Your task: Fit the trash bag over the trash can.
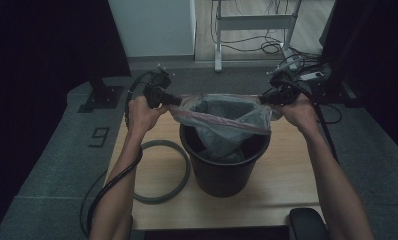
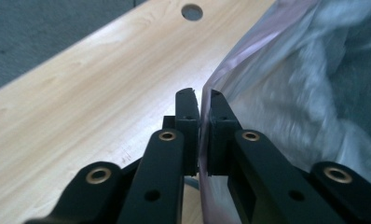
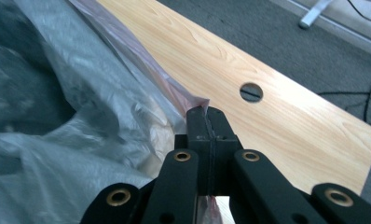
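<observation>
- We have a round black plastic bin [image 1: 222,165] standing on the pale wooden counter [image 1: 287,175], and we take it as our landmark.
- A thin translucent grey plastic bag with a pinkish rim [image 1: 222,117] hangs in the bin's mouth, its rim lifted above the bin and stretched out to both sides.
- To the left of the bin, our left gripper [image 1: 173,100] has its fingers [image 2: 188,116] pressed together on the bag's rim, pinching the film.
- To the right of the bin, our right gripper [image 1: 263,98] pinches the opposite edge, fingers [image 3: 200,123] tight together on a corner of the film.
- A grey ring [image 1: 162,172] lies on the counter to the left of the bin.
- We judge the step in hand to be spreading the bag's mouth open.
- Next, we think, the rim must be drawn down and folded over the bin's lip, with both pinches kept firm so that the thin film neither slips nor tears.
</observation>
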The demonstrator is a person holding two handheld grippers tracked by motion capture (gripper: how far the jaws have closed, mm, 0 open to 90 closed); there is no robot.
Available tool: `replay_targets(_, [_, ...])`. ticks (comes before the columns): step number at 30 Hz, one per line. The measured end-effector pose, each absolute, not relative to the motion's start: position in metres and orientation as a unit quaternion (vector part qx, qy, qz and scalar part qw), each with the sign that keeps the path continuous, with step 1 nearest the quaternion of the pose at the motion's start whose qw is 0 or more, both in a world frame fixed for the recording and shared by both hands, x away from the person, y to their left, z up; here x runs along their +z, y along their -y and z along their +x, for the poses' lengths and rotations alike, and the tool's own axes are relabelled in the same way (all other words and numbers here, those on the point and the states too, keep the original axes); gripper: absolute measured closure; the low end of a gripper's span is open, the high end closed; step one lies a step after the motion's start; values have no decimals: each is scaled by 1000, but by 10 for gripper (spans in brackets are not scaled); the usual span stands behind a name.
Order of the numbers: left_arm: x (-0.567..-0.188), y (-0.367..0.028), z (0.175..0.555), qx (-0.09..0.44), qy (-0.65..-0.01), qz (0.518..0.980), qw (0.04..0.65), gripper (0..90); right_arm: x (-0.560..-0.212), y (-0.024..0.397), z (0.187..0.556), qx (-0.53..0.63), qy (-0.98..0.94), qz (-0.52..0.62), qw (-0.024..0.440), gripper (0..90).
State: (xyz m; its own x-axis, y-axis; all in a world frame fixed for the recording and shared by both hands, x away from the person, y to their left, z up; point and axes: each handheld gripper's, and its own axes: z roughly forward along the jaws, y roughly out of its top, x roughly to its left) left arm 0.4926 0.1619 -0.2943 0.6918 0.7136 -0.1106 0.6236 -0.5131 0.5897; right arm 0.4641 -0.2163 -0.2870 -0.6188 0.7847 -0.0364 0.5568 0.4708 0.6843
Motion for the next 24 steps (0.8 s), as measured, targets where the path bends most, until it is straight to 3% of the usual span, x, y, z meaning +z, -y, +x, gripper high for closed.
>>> replay_targets(10, [-325,-150,494,44,-373,891,256,900,-318,211,472,284,-856,405,148,893])
replay_targets(18, [-326,-164,477,25,-354,891,282,887,-325,222,462,303,-859,396,118,889])
replay_targets(21, [-317,-174,471,36,-358,878,317,696,-321,228,457,309,-856,396,121,720])
replay_targets(24, [-302,-179,465,48,-354,868,344,632,-310,234,453,337,-842,403,125,591])
